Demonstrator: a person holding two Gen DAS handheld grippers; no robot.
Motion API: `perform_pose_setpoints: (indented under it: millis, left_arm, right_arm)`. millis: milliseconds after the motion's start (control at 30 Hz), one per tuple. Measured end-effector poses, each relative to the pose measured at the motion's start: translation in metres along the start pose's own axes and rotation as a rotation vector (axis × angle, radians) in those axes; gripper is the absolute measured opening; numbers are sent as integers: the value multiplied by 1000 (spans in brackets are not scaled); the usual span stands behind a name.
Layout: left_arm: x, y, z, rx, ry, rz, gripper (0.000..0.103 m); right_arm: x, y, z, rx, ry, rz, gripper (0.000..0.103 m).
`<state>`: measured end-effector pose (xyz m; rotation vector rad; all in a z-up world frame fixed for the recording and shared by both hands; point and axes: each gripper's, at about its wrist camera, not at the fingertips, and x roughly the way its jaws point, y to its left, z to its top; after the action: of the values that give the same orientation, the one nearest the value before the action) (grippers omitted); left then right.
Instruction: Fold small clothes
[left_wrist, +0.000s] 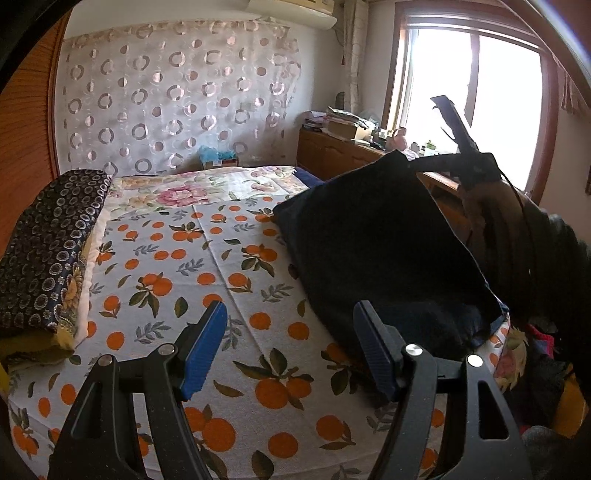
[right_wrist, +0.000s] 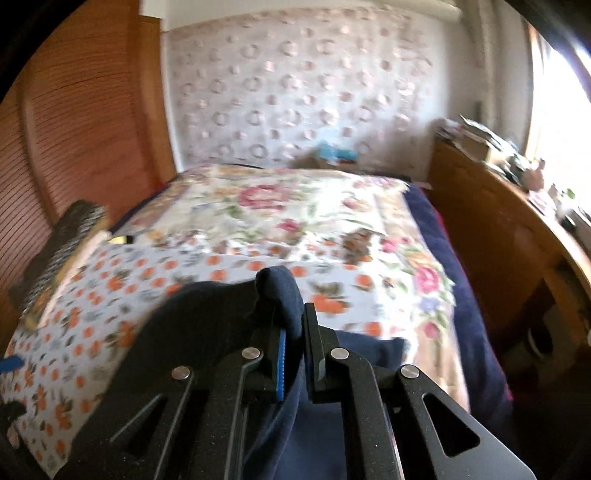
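Note:
A dark navy garment (left_wrist: 380, 254) is lifted at the right side of the bed, its lower edge resting on the orange-print sheet (left_wrist: 177, 266). My right gripper (left_wrist: 417, 162) holds its top corner up, seen in the left wrist view. In the right wrist view the right gripper (right_wrist: 291, 314) is shut on a bunched fold of the navy garment (right_wrist: 277, 291), which hangs down to the left. My left gripper (left_wrist: 291, 314) is open and empty, just left of the garment's lower edge, above the sheet.
A folded dark patterned quilt (left_wrist: 48, 251) lies along the bed's left edge. A wooden cabinet (left_wrist: 332, 151) with clutter stands at the far right under the window. A floral cover (right_wrist: 295, 210) lies at the bed's far end. A pile of clothes (left_wrist: 539, 354) sits at the right.

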<state>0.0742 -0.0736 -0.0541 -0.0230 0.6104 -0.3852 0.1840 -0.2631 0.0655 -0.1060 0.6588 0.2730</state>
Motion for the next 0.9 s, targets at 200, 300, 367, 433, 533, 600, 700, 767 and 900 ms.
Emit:
perform_pose_setpoints:
  millis: [200, 300, 367, 433, 533, 600, 700, 767, 900]
  left_arm:
    - [1, -4, -2, 7, 10, -5, 72]
    - [3, -5, -3, 8, 16, -8, 72]
    - [4, -8, -4, 12, 21, -11, 72]
    - [4, -10, -4, 15, 22, -14, 72]
    - [3, -13, -4, 22, 22, -18, 72]
    - [4, -14, -4, 25, 23, -23, 72]
    - [6, -17, -5, 28, 29, -31, 72]
    - [9, -20, -6, 33, 37, -36, 72]
    - [12, -26, -7, 45, 50, -45, 72]
  right_arm:
    - [39, -11, 0, -1, 82, -129, 7]
    - [47, -10, 3, 11, 81, -202, 9]
    - [48, -4, 3, 19, 91, -242, 19]
    - [48, 5, 4, 16, 93, -231, 20]
    - [28, 15, -8, 5, 93, -189, 20]
    - [9, 16, -25, -9, 90, -159, 20]
    - [-22, 17, -54, -14, 88, -115, 20]
    - [-41, 19, -71, -4, 77, -103, 22]
    - [-67, 29, -105, -9, 49, -75, 30]
